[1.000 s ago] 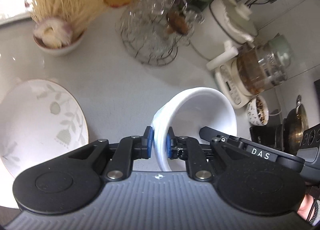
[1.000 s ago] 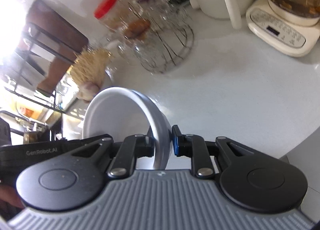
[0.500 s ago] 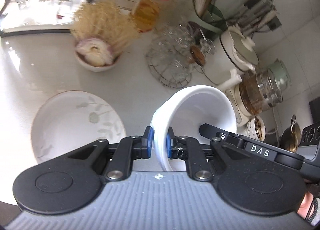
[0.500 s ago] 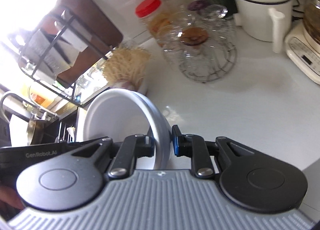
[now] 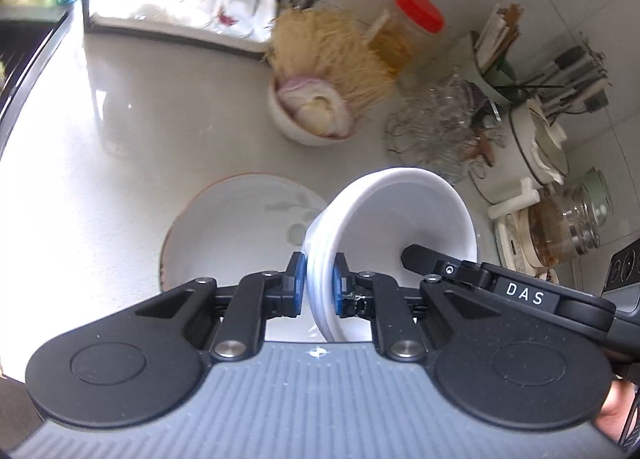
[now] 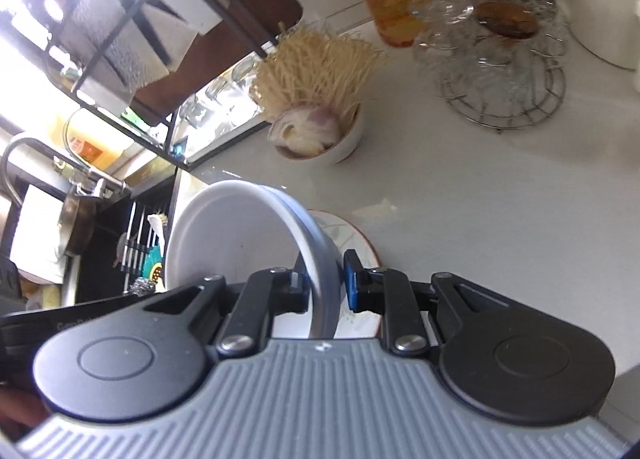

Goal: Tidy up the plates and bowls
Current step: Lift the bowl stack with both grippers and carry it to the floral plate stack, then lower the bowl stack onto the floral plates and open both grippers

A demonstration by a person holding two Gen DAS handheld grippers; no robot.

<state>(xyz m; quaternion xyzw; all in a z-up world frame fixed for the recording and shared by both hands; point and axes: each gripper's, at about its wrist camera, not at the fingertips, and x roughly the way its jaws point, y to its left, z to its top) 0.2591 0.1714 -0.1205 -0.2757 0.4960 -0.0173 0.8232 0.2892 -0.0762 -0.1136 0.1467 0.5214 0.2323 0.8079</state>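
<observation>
White "DAS" lettering [image 5: 525, 294] beside left gripper [image 5: 320, 283] and right gripper [image 6: 324, 279], both clamped on white bowl [image 5: 400, 219].

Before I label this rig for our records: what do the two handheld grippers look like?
Both match: the left gripper and right gripper have a ribbed grey body, round black side discs, black linkage arms with silver pivots, and blue pads. The other unit's side reads "DAS".

Left gripper [image 5: 320, 283] and right gripper [image 6: 324, 279] both angle downward, jaws clamped nearly closed.
</observation>
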